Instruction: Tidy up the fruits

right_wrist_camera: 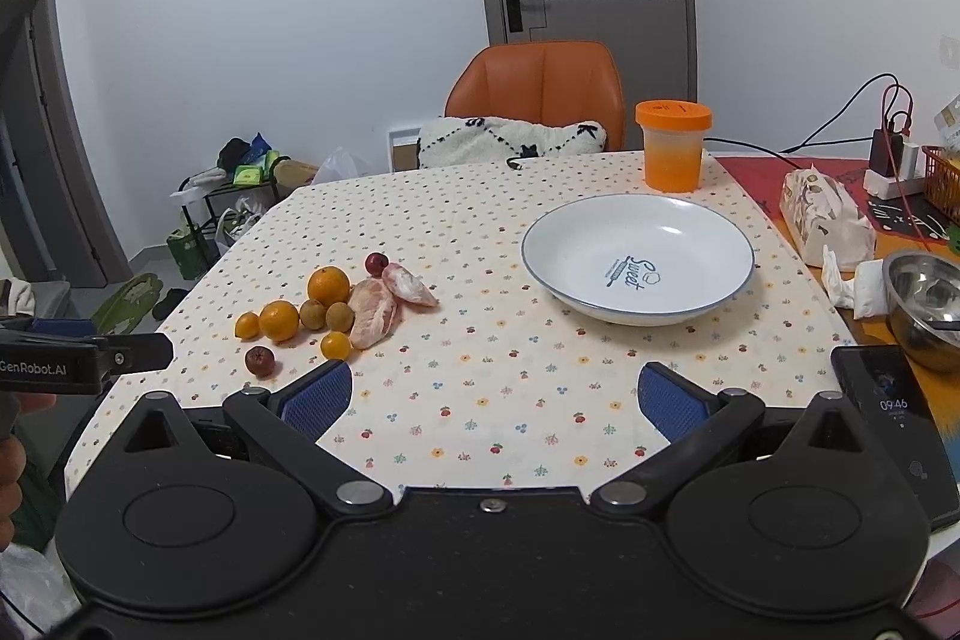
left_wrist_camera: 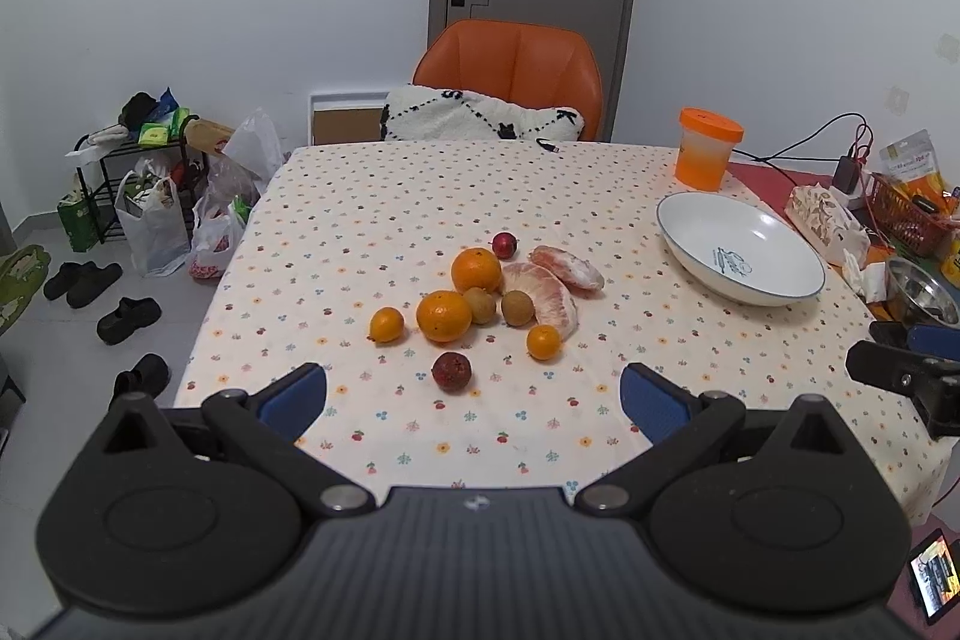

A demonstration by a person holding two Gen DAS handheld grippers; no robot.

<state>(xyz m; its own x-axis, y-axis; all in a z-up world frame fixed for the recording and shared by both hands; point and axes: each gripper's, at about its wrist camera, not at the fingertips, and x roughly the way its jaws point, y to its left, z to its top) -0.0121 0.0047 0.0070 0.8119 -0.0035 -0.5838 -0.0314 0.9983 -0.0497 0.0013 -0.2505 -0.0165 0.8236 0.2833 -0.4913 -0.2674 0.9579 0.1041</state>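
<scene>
Left wrist view: left gripper (left_wrist_camera: 474, 394) spread wide, grasping nothing, above the dark red fruit (left_wrist_camera: 451, 370); fruit pile (left_wrist_camera: 480, 301) sits mid-tablecloth (left_wrist_camera: 360, 196).
Right wrist view: right gripper (right_wrist_camera: 489, 397) likewise spread and unladen; white plate (right_wrist_camera: 638, 260) bare, well apart from the pile.
Risk: round fruit may roll off (nothing corrals it) if nudged.

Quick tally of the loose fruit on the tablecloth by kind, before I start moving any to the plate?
Large oranges: 2
Small orange citrus: 2
Brown round fruits: 2
Dark red fruits: 2
Peeled pomelo segments: 2
Total: 10, none on the plate.
</scene>
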